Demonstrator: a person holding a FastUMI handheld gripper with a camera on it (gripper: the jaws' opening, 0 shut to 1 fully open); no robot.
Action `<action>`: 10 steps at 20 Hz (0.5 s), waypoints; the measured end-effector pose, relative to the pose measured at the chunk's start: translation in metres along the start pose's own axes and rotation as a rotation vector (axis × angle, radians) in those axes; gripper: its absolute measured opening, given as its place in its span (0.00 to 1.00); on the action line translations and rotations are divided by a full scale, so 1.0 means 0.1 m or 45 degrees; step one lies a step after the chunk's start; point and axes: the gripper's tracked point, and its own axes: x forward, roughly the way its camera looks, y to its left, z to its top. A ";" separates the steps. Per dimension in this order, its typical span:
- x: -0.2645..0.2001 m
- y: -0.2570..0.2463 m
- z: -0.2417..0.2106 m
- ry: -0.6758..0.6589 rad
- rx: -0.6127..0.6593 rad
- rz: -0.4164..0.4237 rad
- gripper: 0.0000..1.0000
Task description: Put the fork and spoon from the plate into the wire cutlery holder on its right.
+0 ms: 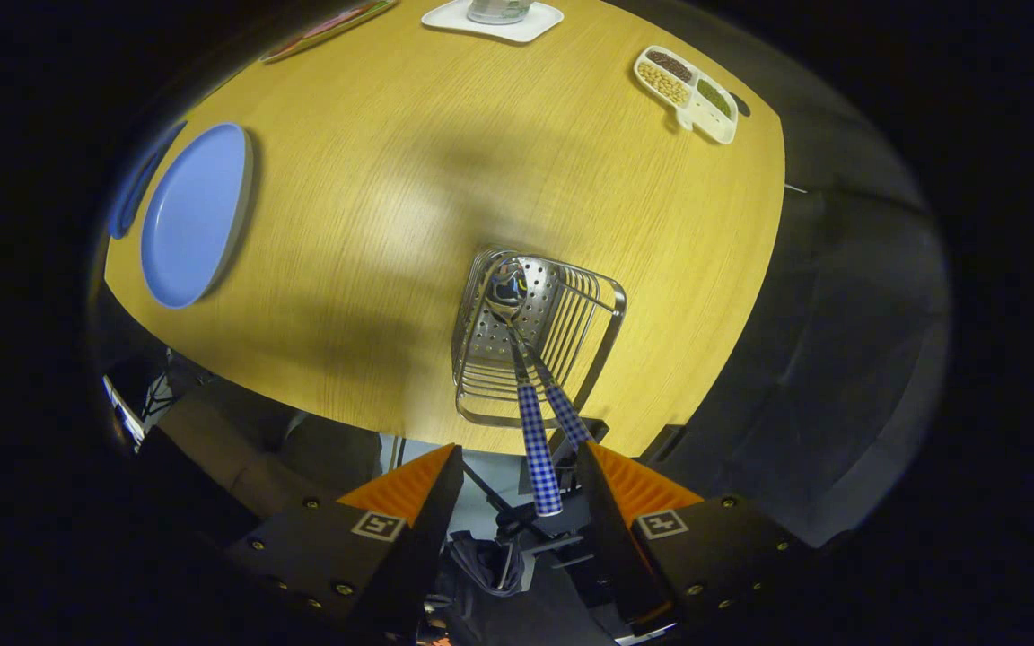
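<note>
Both blue-checked-handled pieces, spoon [537,440] and fork [565,414], stand in the wire cutlery holder [530,336] at the bench's near edge; blue plate [196,213] bare. Claw [521,480] spread wide, gripping nothing; brushing a handle could tip the holder.

Gripper [519,449]: two wedge-shaped fingers [405,489] tapering toward tips, sloped faces showing fine ribbing. Each finger block carrying one square black-and-white marker tag [378,525] on flat top, just behind ribbed part. Small round screws [309,504] glinting along both blocks, several per side. Fingers standing apart, pressing on nothing
</note>
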 end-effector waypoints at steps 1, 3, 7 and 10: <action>-0.04 0.02 0.03 -0.044 0.026 0.010 0.80; -0.14 0.03 0.05 -0.134 0.084 0.004 1.00; -0.46 0.18 0.13 -0.375 0.225 0.004 0.97; -0.67 0.41 0.21 -0.603 0.347 0.057 0.97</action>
